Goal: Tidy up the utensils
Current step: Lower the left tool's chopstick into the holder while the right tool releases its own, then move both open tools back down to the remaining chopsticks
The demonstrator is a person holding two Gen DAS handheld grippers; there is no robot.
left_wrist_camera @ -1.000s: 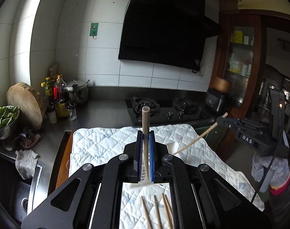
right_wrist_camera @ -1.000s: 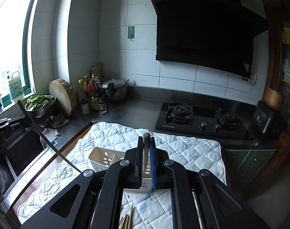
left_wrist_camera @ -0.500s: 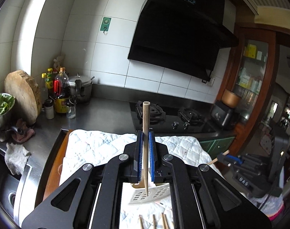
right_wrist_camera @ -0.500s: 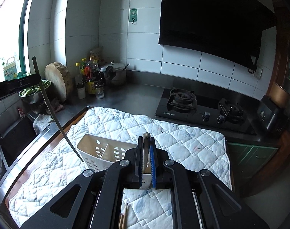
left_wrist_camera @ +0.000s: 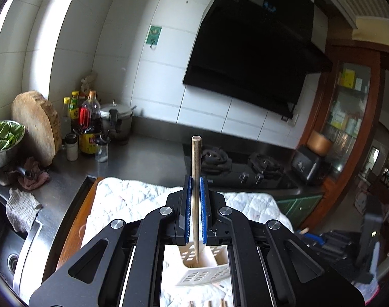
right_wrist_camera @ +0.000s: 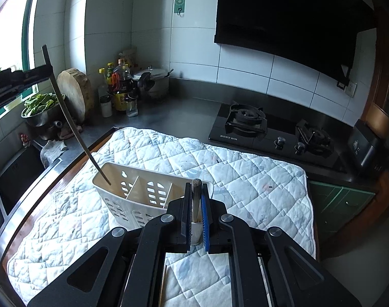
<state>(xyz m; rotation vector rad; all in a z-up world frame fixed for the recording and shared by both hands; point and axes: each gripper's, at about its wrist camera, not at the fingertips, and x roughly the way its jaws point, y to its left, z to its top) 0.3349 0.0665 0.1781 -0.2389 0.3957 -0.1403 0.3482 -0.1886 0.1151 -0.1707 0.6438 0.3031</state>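
Your left hand-held gripper (left_wrist_camera: 195, 186) is closed narrowly on a wooden chopstick (left_wrist_camera: 195, 168), which stands upright between the blue pads (left_wrist_camera: 186, 212). The chopstick's lower tip points down into the white utensil caddy (left_wrist_camera: 204, 273); in the right wrist view the same stick (right_wrist_camera: 74, 128) slants down from the left and its tip (right_wrist_camera: 108, 183) lies inside the leftmost compartment, at or just above the inner wall.

Your right hand-held gripper (right_wrist_camera: 195, 194) is likewise clamped on a second, darker-topped chopstick (right_wrist_camera: 195, 199), held upright just in front of the caddy's (right_wrist_camera: 133, 199) right end. Whether its lower end has entered the rightmost compartment cannot be told, since the gripper body hides it.

The caddy stands on a white quilted cloth (right_wrist_camera: 232, 168) spread over the worktop (right_wrist_camera: 169, 112). It has three compartments separated by two dividers, and its walls are perforated. More chopsticks (left_wrist_camera: 207, 303) lie flat on the cloth at the lower edge of the left wrist view.

Behind the cloth sits a black gas hob (right_wrist_camera: 271, 130). At the far left you see a round wooden chopping block (right_wrist_camera: 73, 92), sauce bottles (right_wrist_camera: 121, 87), a steel pressure cooker (right_wrist_camera: 153, 81) and a bowl of greens (right_wrist_camera: 39, 107).
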